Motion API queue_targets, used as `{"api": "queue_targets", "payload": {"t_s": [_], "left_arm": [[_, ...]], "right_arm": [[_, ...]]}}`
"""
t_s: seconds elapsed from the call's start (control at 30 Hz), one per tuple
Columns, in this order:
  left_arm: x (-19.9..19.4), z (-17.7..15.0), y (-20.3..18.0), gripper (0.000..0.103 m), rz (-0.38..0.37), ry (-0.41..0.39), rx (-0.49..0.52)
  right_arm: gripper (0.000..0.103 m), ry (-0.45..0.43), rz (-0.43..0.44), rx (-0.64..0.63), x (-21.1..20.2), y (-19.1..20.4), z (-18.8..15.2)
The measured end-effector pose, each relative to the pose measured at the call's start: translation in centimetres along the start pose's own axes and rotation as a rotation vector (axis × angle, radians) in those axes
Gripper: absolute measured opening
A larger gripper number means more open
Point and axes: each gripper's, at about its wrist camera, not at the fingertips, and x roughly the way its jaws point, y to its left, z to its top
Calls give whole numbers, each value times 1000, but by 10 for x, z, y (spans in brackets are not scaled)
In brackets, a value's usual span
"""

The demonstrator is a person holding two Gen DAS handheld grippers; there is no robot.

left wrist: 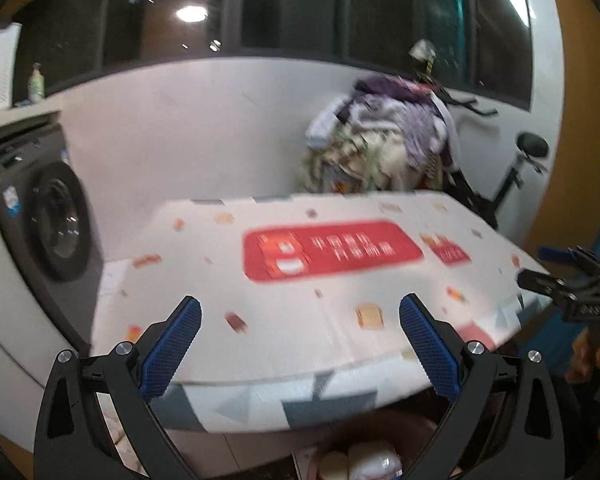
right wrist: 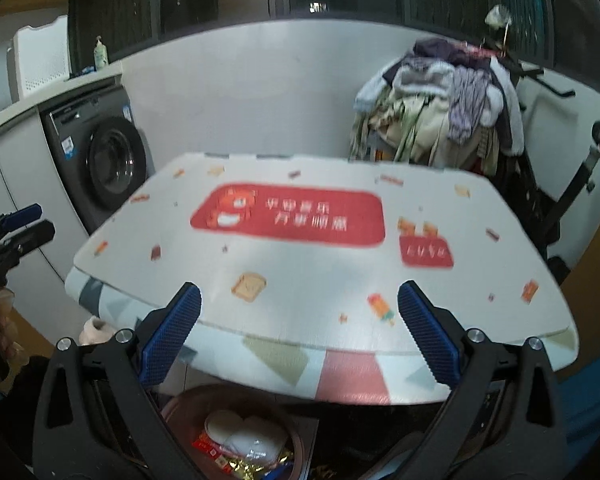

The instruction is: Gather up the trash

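Note:
A brown bin (right wrist: 172,412) stands on the floor under the near edge of the table, holding white cups, a red wrapper and gold foil trash (right wrist: 244,440). The bin (left wrist: 340,436) also shows at the bottom of the left wrist view with white items inside. My left gripper (left wrist: 300,312) is open above the table's near edge, nothing between its blue pads. My right gripper (right wrist: 299,300) is open too, empty, over the table edge above the bin. The table (right wrist: 320,264) has a white cloth with a red printed panel and small pictures; no loose trash shows on it.
A dark washing machine (right wrist: 100,164) stands at the left under a counter with a bottle (right wrist: 100,54). A heap of clothes (right wrist: 440,100) lies on a rack behind the table, by an exercise bike (right wrist: 572,184). A hand (left wrist: 592,356) holds the other gripper at right.

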Motion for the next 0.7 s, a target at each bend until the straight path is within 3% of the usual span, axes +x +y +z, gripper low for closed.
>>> {"api": "queue_targets", "payload": {"t_s": [0.23,0.7], "left_arm": [[-21,24,5,97,96,-46,-4],[-31,28,-14,97,101,-52,72]], "right_arm": [[97,-33,2,0,-22,1,20],[97,-44,4,-16,-30,5,26]]}}
